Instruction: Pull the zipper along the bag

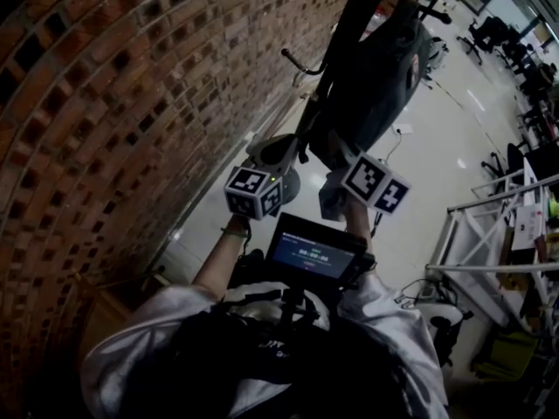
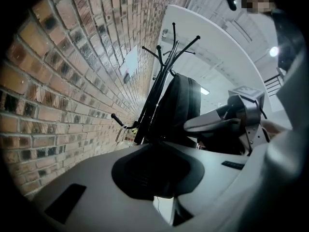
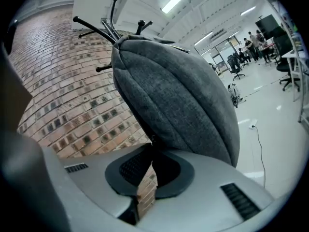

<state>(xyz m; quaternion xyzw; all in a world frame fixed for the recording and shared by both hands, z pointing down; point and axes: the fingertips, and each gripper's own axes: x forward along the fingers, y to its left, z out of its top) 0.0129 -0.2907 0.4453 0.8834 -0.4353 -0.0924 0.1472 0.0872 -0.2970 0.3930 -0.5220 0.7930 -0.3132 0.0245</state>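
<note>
Brick wall point(image 1: 105, 103) fills the left side of the room, with pale glossy floor point(image 1: 437, 147) running off to the right. Nearest the person is a small lit screen point(image 1: 313, 253) at chest height, and just beyond it both tools are raised toward the work. In its own view the left gripper point(image 2: 154, 145) has its jaws closed together, tips at the lower edge of the bag point(image 2: 178, 105). No fabric shows plainly between the pads, so I cannot tell whether it nips that edge or merely rests beside it. The right gripper point(image 3: 151, 143) is pinched shut right at the seam on the bag's underside, seemingly on the small dark zipper pull point(image 3: 152, 139). The grey bag hangs free from a black coat stand point(image 2: 169, 61) against the wall, with office chairs point(image 1: 489, 33) far behind. The main risk, as I judge it, is the thin pull slipping from the pads once tension comes on. If the left side is not truly anchoring the fabric, the hanging bag would swing with the tug, bunch the track and jam the slider, or rock the stand.
</note>
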